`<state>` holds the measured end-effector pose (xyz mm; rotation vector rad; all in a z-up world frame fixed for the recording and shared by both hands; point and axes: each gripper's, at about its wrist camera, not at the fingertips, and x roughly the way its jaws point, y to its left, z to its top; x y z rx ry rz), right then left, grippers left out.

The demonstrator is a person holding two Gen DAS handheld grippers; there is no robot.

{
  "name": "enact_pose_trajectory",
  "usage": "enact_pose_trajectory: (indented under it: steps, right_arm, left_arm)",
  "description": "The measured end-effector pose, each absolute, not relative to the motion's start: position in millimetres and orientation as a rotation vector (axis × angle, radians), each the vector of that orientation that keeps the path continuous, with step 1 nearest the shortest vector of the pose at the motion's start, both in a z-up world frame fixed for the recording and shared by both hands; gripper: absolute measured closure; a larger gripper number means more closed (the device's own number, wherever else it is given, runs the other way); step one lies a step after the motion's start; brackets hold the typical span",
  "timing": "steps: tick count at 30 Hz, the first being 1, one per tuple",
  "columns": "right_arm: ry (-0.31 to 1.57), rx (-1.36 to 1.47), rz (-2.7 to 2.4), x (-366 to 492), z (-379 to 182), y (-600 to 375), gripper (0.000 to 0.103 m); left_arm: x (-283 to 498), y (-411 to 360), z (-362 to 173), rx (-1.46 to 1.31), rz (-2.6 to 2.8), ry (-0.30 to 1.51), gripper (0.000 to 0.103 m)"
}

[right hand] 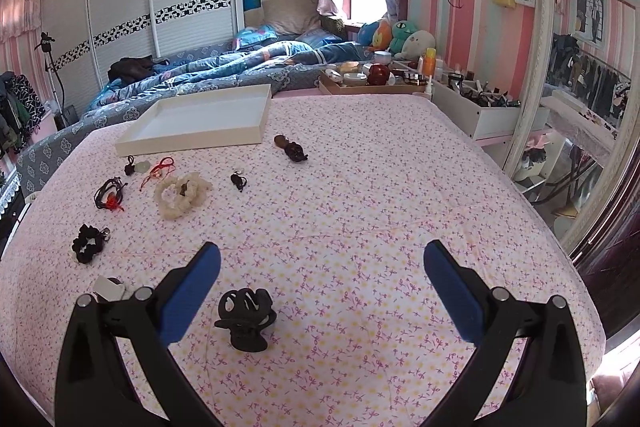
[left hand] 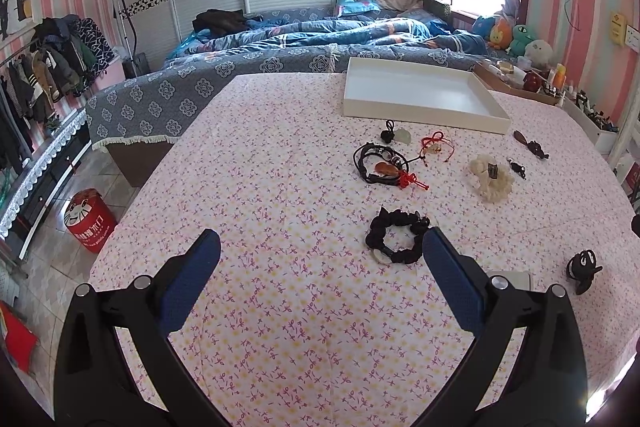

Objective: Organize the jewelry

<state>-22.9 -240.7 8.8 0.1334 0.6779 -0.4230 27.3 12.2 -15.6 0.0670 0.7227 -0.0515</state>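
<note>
- Left claw [left hand: 320,247] hangs spread wide over the flowered counter [left hand: 280,167], empty, a black scrunchie [left hand: 394,237] just beside its right finger.
- Right claw [right hand: 322,261] is likewise spread, a black hair clip [right hand: 246,319] lying between its fingers.
- The white tray [left hand: 420,95] sits empty at the far edge, with bracelets [left hand: 380,163] scattered near it.

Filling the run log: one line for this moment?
left tool: open, empty | right tool: open, empty | white tray: empty | black hair claw: nearest right tool

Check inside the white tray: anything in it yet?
The white tray looks empty: bare white floor in both views, jewelry on the tablecloth in front. Its near wall hides a strip of floor behind it, so that part is unconfirmed.
</note>
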Motion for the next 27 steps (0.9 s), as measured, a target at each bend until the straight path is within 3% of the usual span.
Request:
enact_pose_trajectory:
  steps: [27]
  right_arm:
    - [0.687, 0.105, -0.432, -8, 21, -235, 0.002]
  left_arm:
    - [45, 17, -12, 0.076, -0.087, 0.731, 0.003]
